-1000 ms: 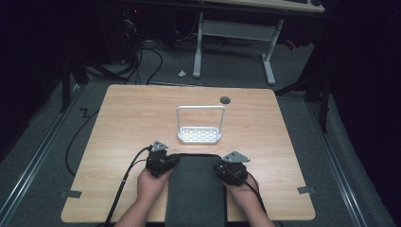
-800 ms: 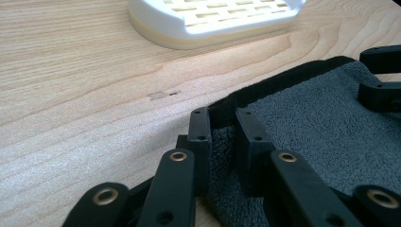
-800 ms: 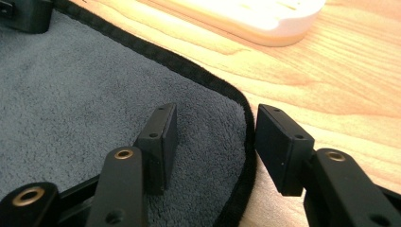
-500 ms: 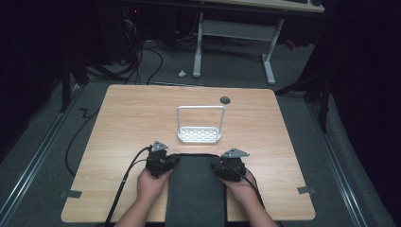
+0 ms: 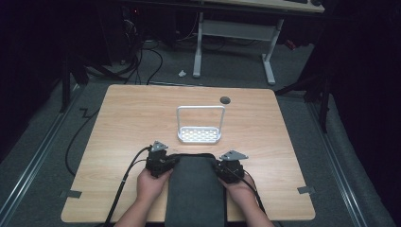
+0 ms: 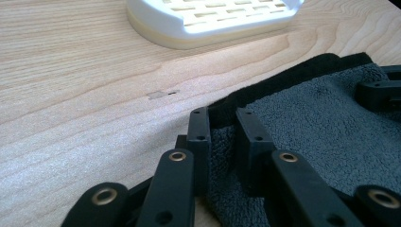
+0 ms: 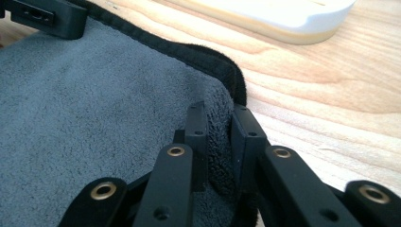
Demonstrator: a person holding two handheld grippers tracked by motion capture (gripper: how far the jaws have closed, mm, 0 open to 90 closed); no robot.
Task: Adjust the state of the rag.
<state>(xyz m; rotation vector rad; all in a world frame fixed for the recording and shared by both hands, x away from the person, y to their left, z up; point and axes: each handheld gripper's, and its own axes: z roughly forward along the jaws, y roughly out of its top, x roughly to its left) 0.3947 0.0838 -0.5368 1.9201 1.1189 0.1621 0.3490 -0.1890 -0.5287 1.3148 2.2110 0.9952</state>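
Note:
A dark grey towel (image 5: 195,189) lies flat at the table's near edge, between the person's two hands. My left gripper (image 5: 166,163) is at its far left corner, and in the left gripper view the left gripper (image 6: 222,116) is shut on a pinched fold of the towel (image 6: 312,127). My right gripper (image 5: 222,169) is at the far right corner. Its jaws have just been closing, and in the right gripper view the right gripper (image 7: 218,111) pinches the towel's (image 7: 94,109) black-hemmed edge between its pads.
A white slotted tray with a hoop handle (image 5: 199,135) stands at the table's middle, just beyond the towel, and its rim (image 6: 213,19) is close ahead of both grippers. A dark round grommet (image 5: 225,100) sits near the far edge. A metal desk frame (image 5: 234,33) stands on the floor behind.

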